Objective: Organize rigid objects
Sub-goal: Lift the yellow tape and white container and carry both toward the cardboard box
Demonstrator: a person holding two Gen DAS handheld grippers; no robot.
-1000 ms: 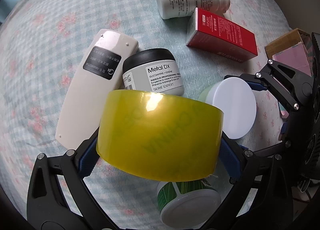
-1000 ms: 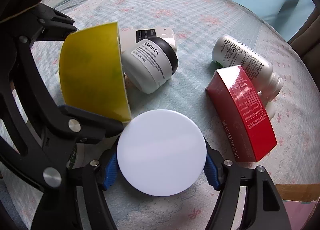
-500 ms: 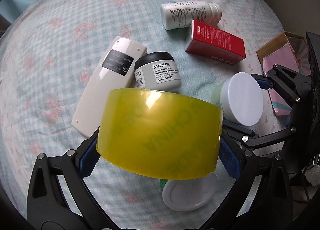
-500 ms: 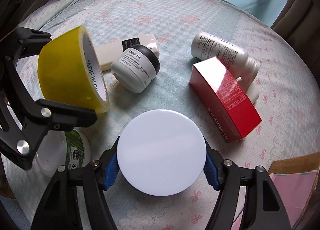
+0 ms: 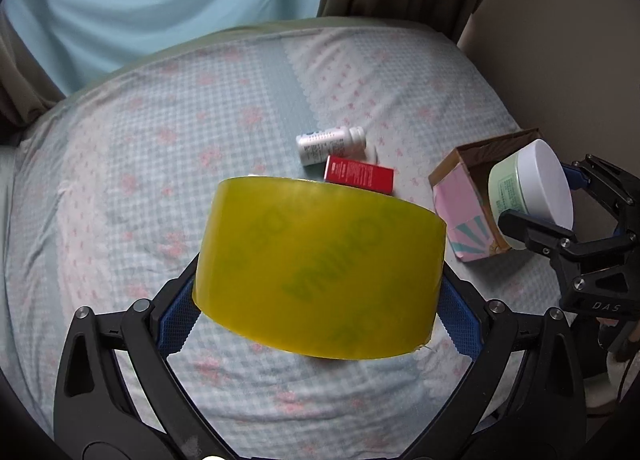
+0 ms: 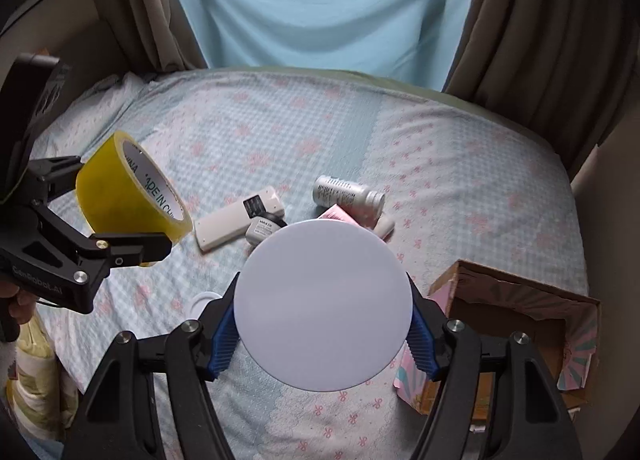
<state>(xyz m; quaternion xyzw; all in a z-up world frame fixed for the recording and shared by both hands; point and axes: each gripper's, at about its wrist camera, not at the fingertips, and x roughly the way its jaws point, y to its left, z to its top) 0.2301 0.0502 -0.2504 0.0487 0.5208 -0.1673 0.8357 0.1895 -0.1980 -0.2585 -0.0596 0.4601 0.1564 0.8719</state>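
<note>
My left gripper (image 5: pixel 318 300) is shut on a yellow tape roll (image 5: pixel 320 268) and holds it high above the bed; it also shows in the right wrist view (image 6: pixel 128 196). My right gripper (image 6: pixel 322 336) is shut on a white-lidded green jar (image 6: pixel 322 310), which hangs over the open cardboard box (image 5: pixel 464 196) in the left wrist view (image 5: pixel 532 188). On the bed lie a white bottle (image 5: pixel 330 145), a red box (image 5: pixel 358 174), a white remote (image 6: pixel 238 218) and a grey Metal DX jar (image 6: pixel 264 230).
The box (image 6: pixel 520 324) with pink sides stands at the bed's right edge. A white lid or tub (image 6: pixel 202 302) lies on the checked bedsheet (image 6: pixel 280 132). Curtains (image 6: pixel 540 20) hang behind the bed. A patterned cloth (image 6: pixel 32 380) lies at the lower left.
Both grippers have risen well above the bed with their objects. The right gripper has carried the jar rightward over the cardboard box. The items on the bed look smaller.
</note>
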